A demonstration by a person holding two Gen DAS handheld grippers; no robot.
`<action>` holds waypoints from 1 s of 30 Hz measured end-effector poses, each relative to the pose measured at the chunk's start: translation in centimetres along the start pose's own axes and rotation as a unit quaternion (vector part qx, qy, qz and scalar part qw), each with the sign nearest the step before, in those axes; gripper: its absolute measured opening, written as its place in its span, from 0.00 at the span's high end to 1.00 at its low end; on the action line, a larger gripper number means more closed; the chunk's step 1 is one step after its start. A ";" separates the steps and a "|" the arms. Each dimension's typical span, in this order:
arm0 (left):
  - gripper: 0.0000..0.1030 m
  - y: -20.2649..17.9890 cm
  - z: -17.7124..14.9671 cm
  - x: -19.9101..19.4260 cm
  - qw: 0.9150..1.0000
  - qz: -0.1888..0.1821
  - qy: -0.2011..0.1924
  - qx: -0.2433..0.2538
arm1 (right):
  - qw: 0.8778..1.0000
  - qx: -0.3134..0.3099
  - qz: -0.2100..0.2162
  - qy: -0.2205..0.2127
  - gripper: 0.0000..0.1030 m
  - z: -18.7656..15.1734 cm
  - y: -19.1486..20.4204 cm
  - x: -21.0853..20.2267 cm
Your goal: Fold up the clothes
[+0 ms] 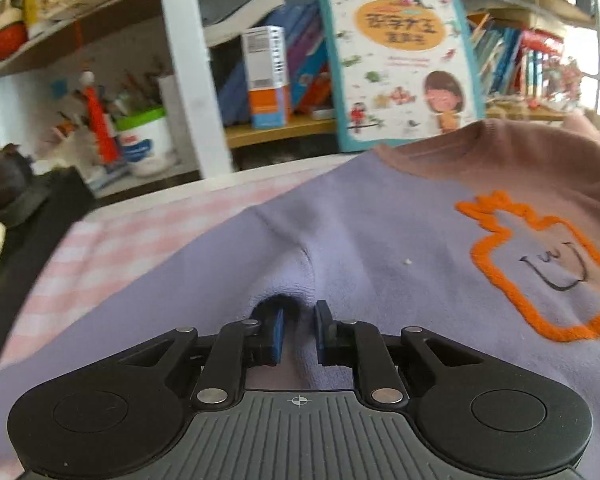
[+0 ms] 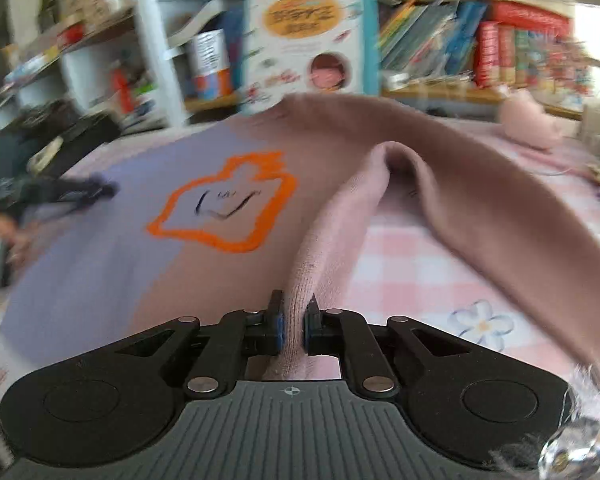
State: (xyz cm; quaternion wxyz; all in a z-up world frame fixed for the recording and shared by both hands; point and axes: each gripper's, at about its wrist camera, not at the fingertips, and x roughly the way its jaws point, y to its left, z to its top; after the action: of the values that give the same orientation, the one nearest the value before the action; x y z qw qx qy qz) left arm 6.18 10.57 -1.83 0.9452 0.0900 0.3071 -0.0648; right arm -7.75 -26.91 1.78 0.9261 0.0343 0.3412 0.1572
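On the pink-checked worktop (image 2: 412, 264) lies the lilac-and-pink sweatshirt (image 1: 380, 220). Right gripper (image 2: 293, 322) fingers pinch its pink sleeve; left gripper (image 1: 299, 334) fingers, narrow, nip lilac cloth. Next, probably, both carry cloth inward to fold.

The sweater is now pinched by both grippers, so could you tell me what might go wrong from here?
1. The left gripper grips only a small bunched fold of the lilac side of the sweater; it could slip out when lifted.
2. The right gripper holds the pink sleeve by a narrow ridge, so pulling may drag the body askew across the checked cloth.
3. The standing picture book is close behind the collar; a wide swing might topple it.
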 end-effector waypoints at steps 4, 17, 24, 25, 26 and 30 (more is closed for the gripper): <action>0.82 1.1 -0.3 -0.3 1.000 -0.009 0.001 -0.022 | 0.996 0.049 -0.072 -0.031 0.63 0.1 -4.2 -2.1; 0.82 1.7 -1.1 -1.5 0.998 -0.035 0.005 -0.051 | 0.931 0.197 -0.304 -0.036 0.48 -2.2 -15.3 -3.9; 0.82 1.8 -1.2 -1.7 0.996 -0.045 0.009 -0.074 | 0.938 0.100 -0.332 -0.027 0.91 1.5 -15.9 -2.1; 0.81 1.7 -1.1 -1.8 0.996 -0.045 0.010 -0.072 | 0.930 0.074 -0.359 -0.035 0.91 2.6 -16.3 -1.8; 0.81 1.6 -1.1 -1.9 0.996 -0.047 0.011 -0.070 | 0.921 0.051 -0.383 -0.044 0.91 3.8 -16.7 -1.5; 0.72 0.8 -1.2 -2.3 0.997 -0.051 0.013 -0.059 | 0.894 -0.030 -0.443 -0.057 0.90 8.6 -18.5 0.9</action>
State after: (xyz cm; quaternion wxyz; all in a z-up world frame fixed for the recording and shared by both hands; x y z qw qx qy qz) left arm 3.77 11.78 -1.35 0.9403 0.0192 0.3267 -0.0936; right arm 3.37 -43.80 4.70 0.9181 -0.1391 0.2633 -0.2616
